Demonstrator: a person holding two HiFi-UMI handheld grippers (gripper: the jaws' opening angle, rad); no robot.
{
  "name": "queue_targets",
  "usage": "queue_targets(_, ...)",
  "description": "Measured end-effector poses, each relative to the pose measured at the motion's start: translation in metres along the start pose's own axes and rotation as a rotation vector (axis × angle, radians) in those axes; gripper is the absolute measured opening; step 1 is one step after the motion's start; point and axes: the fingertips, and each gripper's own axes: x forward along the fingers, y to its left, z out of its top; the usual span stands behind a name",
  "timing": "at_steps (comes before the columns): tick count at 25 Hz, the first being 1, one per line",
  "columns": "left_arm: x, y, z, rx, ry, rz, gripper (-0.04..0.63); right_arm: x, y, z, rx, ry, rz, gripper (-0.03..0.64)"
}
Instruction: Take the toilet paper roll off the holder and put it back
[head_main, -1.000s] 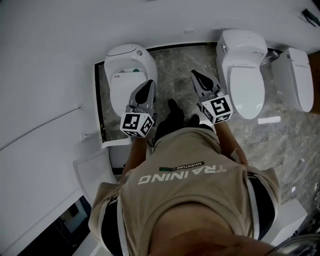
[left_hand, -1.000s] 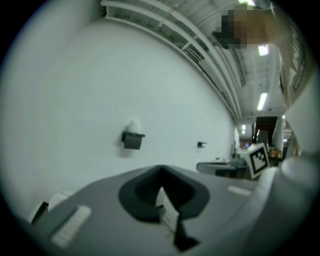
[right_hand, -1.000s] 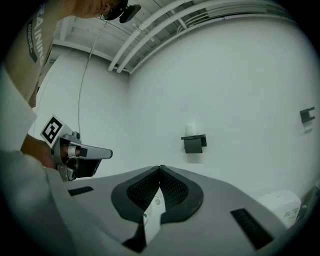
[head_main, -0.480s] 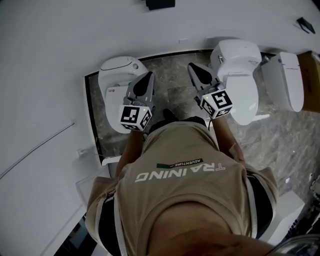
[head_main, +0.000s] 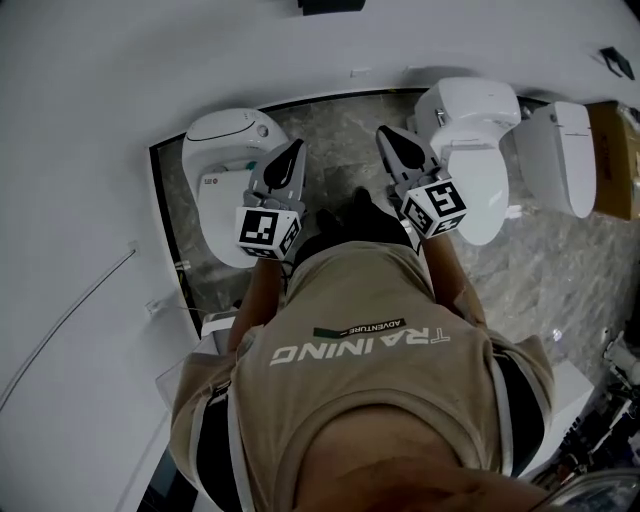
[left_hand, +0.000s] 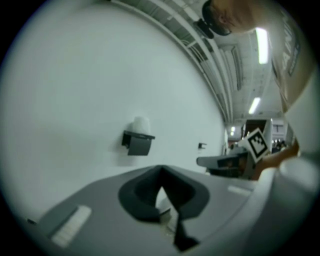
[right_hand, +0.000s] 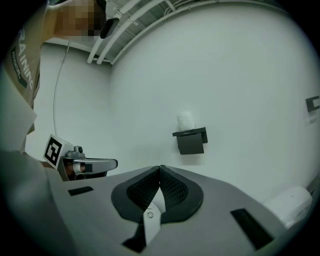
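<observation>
Left gripper (left_hand: 160, 172): jaws were pressed together at the tips with nothing between them; it was held out in front of the person and aimed at the wall.
Right gripper (right_hand: 160, 170): jaws were pressed together and empty; it was held level with the left gripper and apart from it.
Toilet paper roll (right_hand: 186, 120): white; it seemed to stand upright on top of the holder, though it was small and washed out; it was well apart from both grippers.
Holder (right_hand: 191, 141): dark and boxy with a flat shelf top; it was fixed to the wall away from its edges, ahead of both grippers.
Wall (head_main: 100, 120): plain white.
Left toilet (head_main: 225, 165): white, at the foot of the wall, lid down, below the left gripper.
Middle toilet (head_main: 470, 150): white, at the foot of the wall, below the right gripper.
Third toilet (head_main: 560, 160): white, just right of the middle one.
Floor (head_main: 340, 130): grey marbled stone, seen between the two grippers.
Person (head_main: 370, 380): wore a tan shirt and stood between the left and middle toilets.
</observation>
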Motion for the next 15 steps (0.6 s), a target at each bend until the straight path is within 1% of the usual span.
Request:
queue_targets(2, 0.010, 0.006, -0.005, -0.039, 0.009, -0.001, 0.003, 0.007, -0.006, -0.003, -0.006, 0.019, 0.002, 0.014)
queue_targets(4, 0.023, 0.011, -0.006, -0.047, 0.018, 0.000, 0.003, 0.017, -0.014, -0.002, -0.026, 0.030, 0.010, 0.014)
queue_targets(6, 0.040, 0.018, 0.000, -0.034, 0.019, 0.005, 0.003, 0.033, -0.024, -0.001, -0.045, 0.037, 0.027, 0.014)
queue_targets(9, 0.062, 0.028, 0.017, -0.020, 0.010, 0.026, 0.003, 0.056, -0.038, 0.005, -0.045, 0.043, 0.077, 0.014)
queue_targets(13, 0.101, 0.039, 0.044, 0.023, -0.010, 0.036, 0.003, 0.082, -0.061, 0.041, -0.110, -0.010, 0.130, 0.014)
queue_targets(15, 0.122, 0.044, 0.057, 0.035, -0.024, 0.044, 0.003, 0.093, -0.074, 0.056, -0.123, -0.031, 0.152, 0.014)
